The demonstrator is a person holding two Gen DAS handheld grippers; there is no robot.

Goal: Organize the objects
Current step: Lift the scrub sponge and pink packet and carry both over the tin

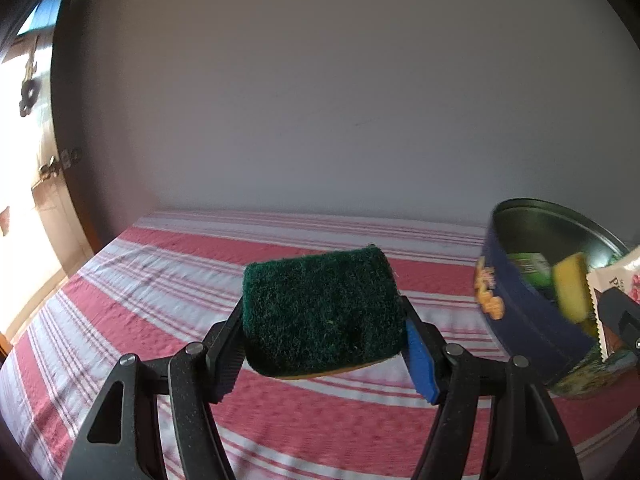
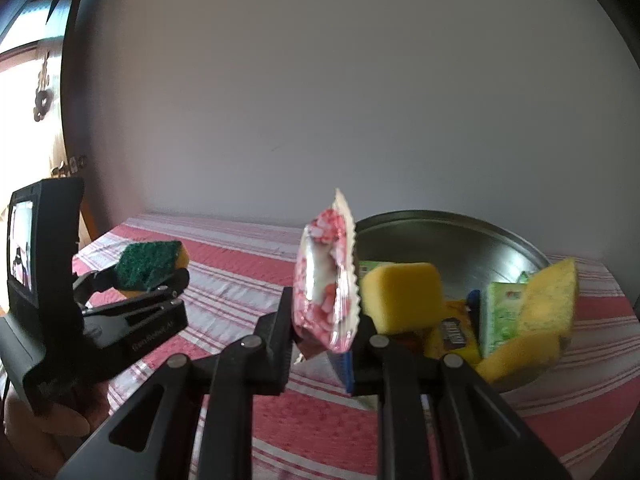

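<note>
Striped tablecloth (image 2: 248,264); tin (image 2: 460,236) of sponges (image 2: 404,296) and packets (image 2: 502,312).

Left window glare, possibly motion blur

Little reads here: my left gripper (image 2: 154,280) has pale lettering along its side bar, too soft to spell out. The brown wrapper (image 2: 454,334) in my tin (image 2: 460,232) shows white block letters, partly cut off and blurred, so I can't give a brand. The pink snack packet (image 1: 618,280) shows one large dark "P" near its serrated edge; the tin's blue wall (image 1: 516,312) carries orange artwork, unreadable.
</note>
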